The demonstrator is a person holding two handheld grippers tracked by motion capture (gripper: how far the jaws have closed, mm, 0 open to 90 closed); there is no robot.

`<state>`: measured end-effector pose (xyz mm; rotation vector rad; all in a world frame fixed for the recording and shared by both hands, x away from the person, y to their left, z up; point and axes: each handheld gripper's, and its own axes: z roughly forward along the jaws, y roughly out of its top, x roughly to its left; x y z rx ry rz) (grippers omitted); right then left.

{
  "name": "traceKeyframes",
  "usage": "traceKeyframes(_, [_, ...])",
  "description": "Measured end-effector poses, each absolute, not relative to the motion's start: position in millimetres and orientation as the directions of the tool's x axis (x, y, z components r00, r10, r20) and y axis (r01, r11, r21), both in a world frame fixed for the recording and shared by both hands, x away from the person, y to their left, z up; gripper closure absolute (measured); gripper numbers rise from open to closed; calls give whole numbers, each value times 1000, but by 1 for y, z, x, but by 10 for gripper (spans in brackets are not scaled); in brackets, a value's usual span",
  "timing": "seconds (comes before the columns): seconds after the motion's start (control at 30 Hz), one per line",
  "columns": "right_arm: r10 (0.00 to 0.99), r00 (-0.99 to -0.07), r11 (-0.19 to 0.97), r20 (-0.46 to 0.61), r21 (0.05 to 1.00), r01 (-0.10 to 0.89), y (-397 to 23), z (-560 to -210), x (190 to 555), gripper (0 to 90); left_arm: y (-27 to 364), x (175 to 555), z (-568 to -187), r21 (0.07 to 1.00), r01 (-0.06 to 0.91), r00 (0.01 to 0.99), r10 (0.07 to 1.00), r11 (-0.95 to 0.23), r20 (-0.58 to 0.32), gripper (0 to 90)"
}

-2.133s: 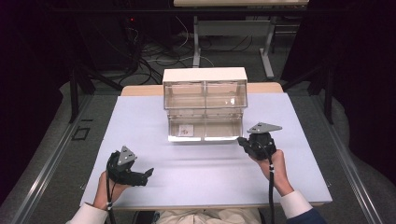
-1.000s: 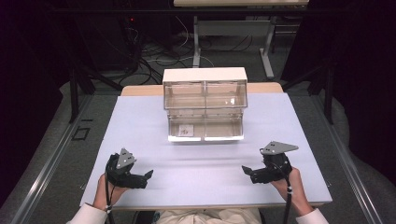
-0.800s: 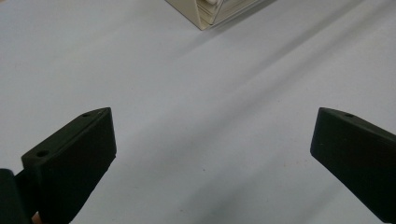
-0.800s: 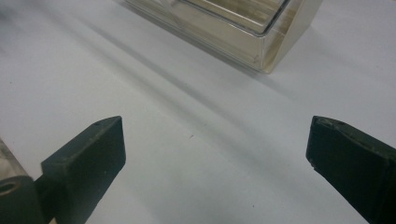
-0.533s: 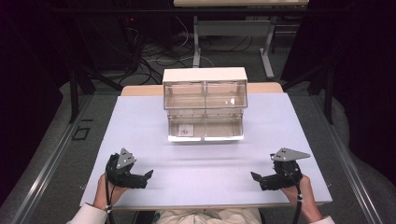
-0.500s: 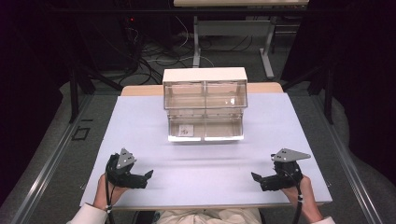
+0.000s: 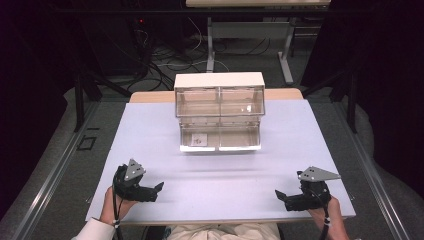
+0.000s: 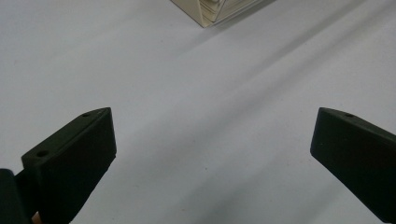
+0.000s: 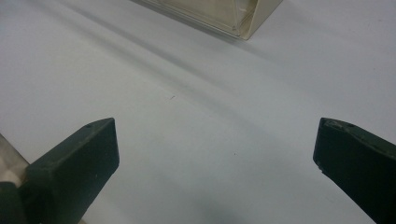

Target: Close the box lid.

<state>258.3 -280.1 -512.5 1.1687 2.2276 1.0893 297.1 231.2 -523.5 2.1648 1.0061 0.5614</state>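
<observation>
The drawer box [image 7: 219, 111] stood mid-bench, long axis running side to side, its lower drawers facing the person (a small tag in the left one, unreadable). Both claws lay well short of it at the near edge of the bench [image 7: 210, 180]: left claw [image 7: 156, 190] and right claw [image 7: 280, 196], each wide open, empty, about equally far.

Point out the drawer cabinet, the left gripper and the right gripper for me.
drawer cabinet [image 7: 219, 80]: high view, its white top.
left gripper [image 7: 156, 189]: high view, between its jaw tips.
right gripper [image 7: 281, 196]: high view, between its jaw tips.

Clear drawer cabinet [image 7: 219, 111] upright at table's middle
</observation>
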Motion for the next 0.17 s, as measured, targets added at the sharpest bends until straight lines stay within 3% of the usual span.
traceKeyframes(0.17, [807,-591,347,10,801,488,-281,-513,259,0,230,299,-524,728,496,608,788,-473,97,0])
